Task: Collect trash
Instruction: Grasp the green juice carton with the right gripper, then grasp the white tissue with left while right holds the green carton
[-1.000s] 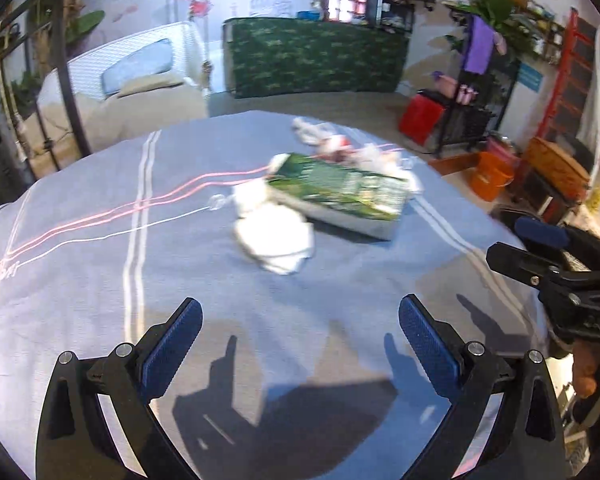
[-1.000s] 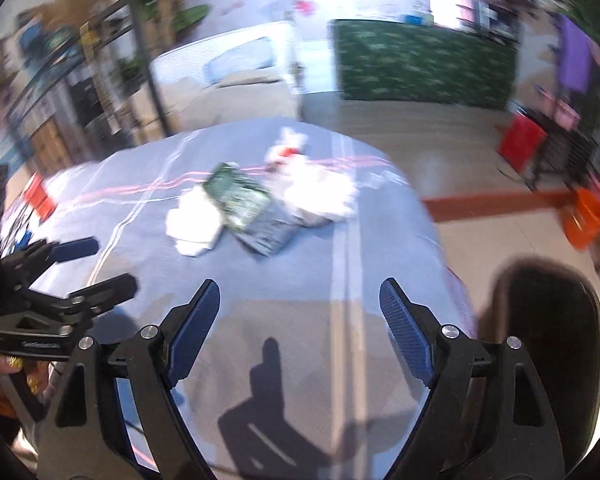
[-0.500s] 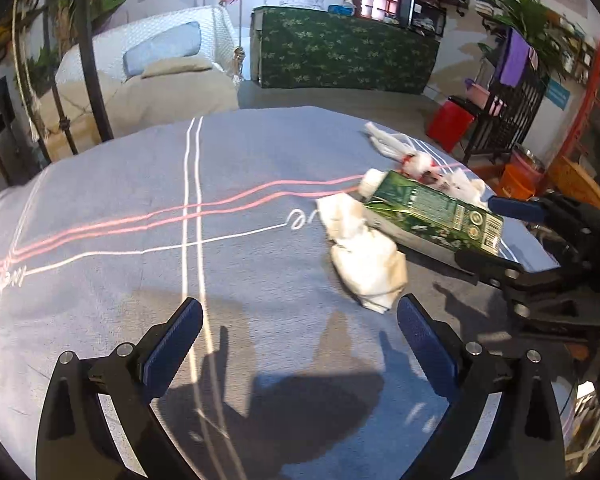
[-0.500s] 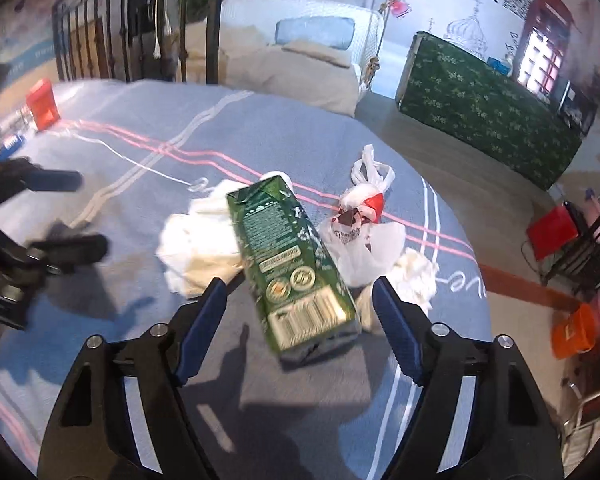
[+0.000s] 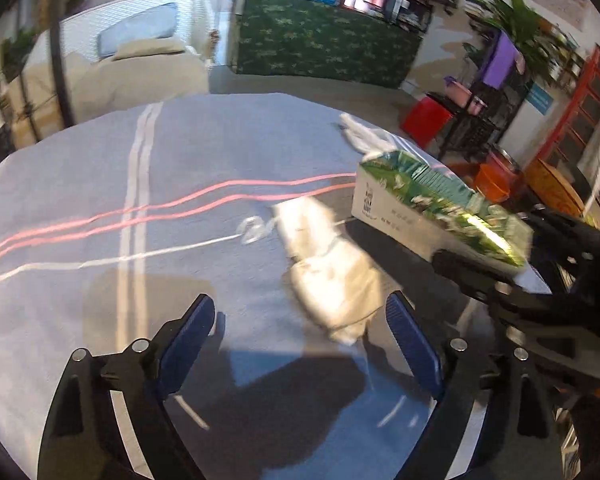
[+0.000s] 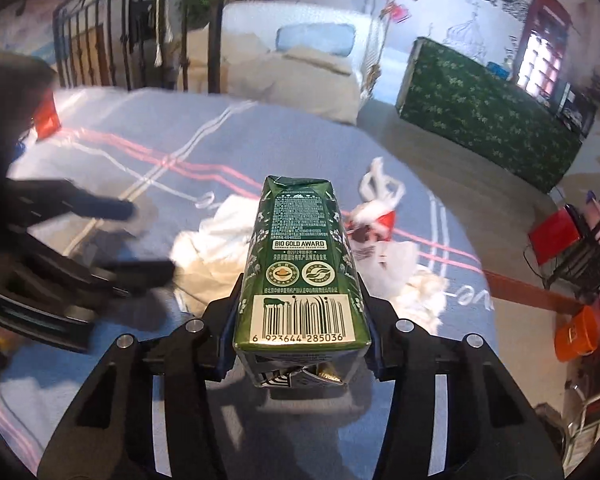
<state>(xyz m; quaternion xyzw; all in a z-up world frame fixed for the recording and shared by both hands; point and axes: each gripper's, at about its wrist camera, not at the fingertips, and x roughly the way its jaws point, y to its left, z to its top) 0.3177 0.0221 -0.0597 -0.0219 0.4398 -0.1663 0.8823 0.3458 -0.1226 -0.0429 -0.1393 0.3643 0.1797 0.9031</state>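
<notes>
- Right gripper (image 6: pixel 300 312), jaws closing on the near end of a green carton (image 6: pixel 300 268), blue pads against both side walls by the barcode; carton pointing straight ahead of the tool, far end out over the grey tablecloth (image 6: pixel 260 140).
- Left gripper (image 5: pixel 300 344), jaws wide but closing, nothing between them yet; crumpled white tissue (image 5: pixel 332 276) just ahead, toward its right finger.
- Beyond the carton, to the right of the right gripper: tied white plastic bag (image 6: pixel 380 236) with a red patch, and another white wad (image 6: pixel 424 292) beside it.
- No bin seen in either view.
- Judged step: securing the carton, with the tissue next for the left tool.
- For a good grip: squeeze evenly on the flat side walls, stop before the thin card buckles, lift level so the long far end does not sag or sweep the tissue.
- For the tissue: centre both pads over the wad, press low to the cloth, avoid pinching the cloth itself.
</notes>
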